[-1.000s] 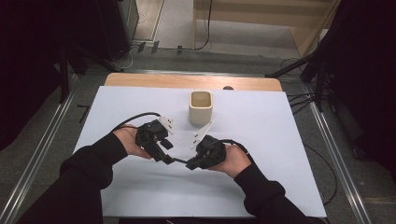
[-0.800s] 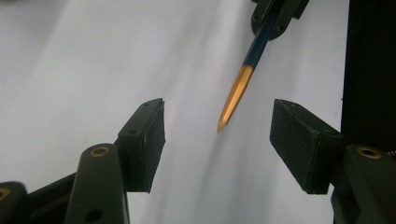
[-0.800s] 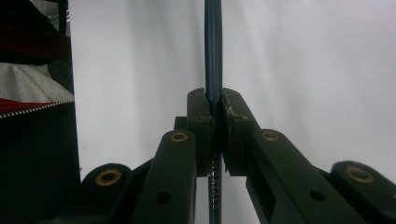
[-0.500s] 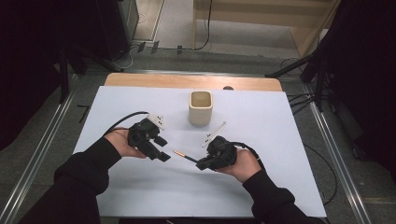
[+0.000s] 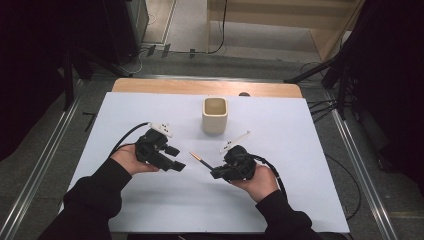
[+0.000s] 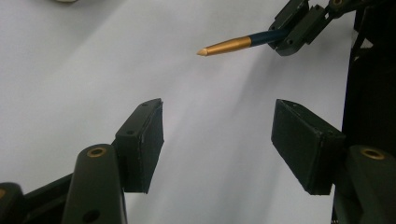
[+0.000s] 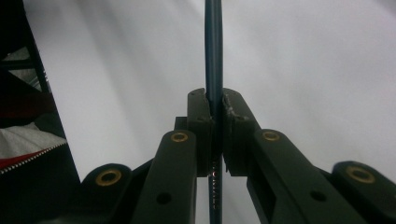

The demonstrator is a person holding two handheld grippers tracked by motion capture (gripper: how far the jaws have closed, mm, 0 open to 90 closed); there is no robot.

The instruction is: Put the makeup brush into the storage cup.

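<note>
A pen [image 5: 199, 159] with a dark blue barrel and a gold tip sticks out up and left from my right gripper [image 5: 214, 174], which is shut on its barrel. In the right gripper view the jaws [image 7: 215, 100] pinch the barrel of the pen [image 7: 214, 46], which runs straight ahead over the white table. My left gripper [image 5: 176, 165] hovers a little left of the gold tip, open, with nothing between its pads. In the left gripper view the open jaws [image 6: 217, 135] frame bare table, and the pen [image 6: 233, 45] and right gripper [image 6: 292, 32] sit at the upper right.
A beige square cup [image 5: 215, 115] stands upright behind the grippers near the table's far middle. The white sheet [image 5: 280, 200] covers the table, with a wooden strip [image 5: 200, 87] at the far edge. Cables trail from both grippers.
The two grippers, close together at the pen a second ago, have drawn apart. The left one has backed off to the left with open jaws, and the right one has shifted right with the pen.
</note>
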